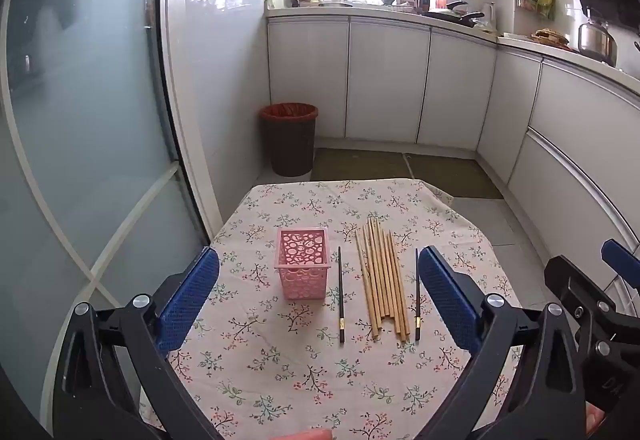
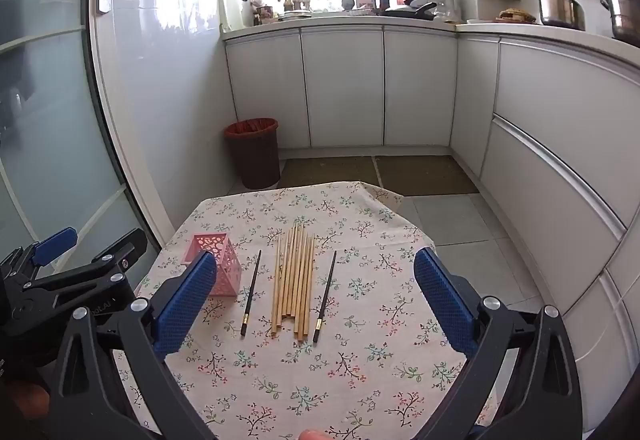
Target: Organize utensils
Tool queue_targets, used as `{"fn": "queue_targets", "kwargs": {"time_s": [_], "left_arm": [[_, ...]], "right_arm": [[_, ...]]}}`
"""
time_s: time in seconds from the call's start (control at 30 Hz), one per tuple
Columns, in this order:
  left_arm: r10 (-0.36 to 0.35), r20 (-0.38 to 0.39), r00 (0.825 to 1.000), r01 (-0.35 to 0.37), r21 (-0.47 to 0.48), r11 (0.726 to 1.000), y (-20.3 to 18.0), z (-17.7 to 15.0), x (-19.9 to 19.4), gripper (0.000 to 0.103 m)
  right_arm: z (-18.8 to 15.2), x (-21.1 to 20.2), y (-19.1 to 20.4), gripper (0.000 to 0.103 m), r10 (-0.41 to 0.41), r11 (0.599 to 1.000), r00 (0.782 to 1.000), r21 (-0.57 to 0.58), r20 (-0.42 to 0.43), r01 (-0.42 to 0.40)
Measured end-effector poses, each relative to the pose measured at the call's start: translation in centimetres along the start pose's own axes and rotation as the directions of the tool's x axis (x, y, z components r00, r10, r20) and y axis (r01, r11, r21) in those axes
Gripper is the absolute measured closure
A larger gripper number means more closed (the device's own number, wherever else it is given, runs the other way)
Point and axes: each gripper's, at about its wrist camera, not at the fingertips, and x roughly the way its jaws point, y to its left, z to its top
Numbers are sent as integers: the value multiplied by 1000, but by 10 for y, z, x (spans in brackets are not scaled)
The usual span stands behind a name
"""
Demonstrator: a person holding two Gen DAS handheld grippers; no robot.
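Observation:
A pink perforated holder (image 1: 303, 263) stands upright on the floral tablecloth (image 1: 320, 372); it also shows in the right wrist view (image 2: 222, 260). A bundle of several bamboo chopsticks (image 1: 383, 280) lies to its right, also in the right wrist view (image 2: 294, 280). One black chopstick (image 1: 341, 296) lies between holder and bundle, another black chopstick (image 1: 417, 296) right of the bundle. In the right wrist view they are the left black chopstick (image 2: 251, 292) and the right black chopstick (image 2: 325, 296). My left gripper (image 1: 318, 292) is open and empty above the near table. My right gripper (image 2: 316, 294) is open and empty.
A brown bin with a red liner (image 1: 289, 140) stands on the floor beyond the table. White kitchen cabinets (image 1: 384, 84) run along the back and right. A glass door (image 1: 80, 120) is at the left. The right gripper's body (image 1: 592, 304) is at my left view's right edge.

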Motion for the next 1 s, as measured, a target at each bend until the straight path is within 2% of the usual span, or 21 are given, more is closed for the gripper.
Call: {"fn": "queue_targets", "kwargs": {"time_s": [0.3, 0.4, 1.0], "left_arm": [[-11, -13, 1000, 10, -8, 1000, -2, 0, 4, 7], [-33, -9, 999, 33, -14, 999, 2, 1, 2, 7], [-26, -19, 999, 26, -5, 1000, -4, -2, 5, 7]], "right_arm": [[0, 2, 2, 7, 13, 1000, 1000, 10, -12, -13], [-3, 7, 4, 7, 14, 1000, 1000, 9, -12, -14], [-7, 11, 4, 7, 17, 1000, 1000, 7, -19, -17]]}}
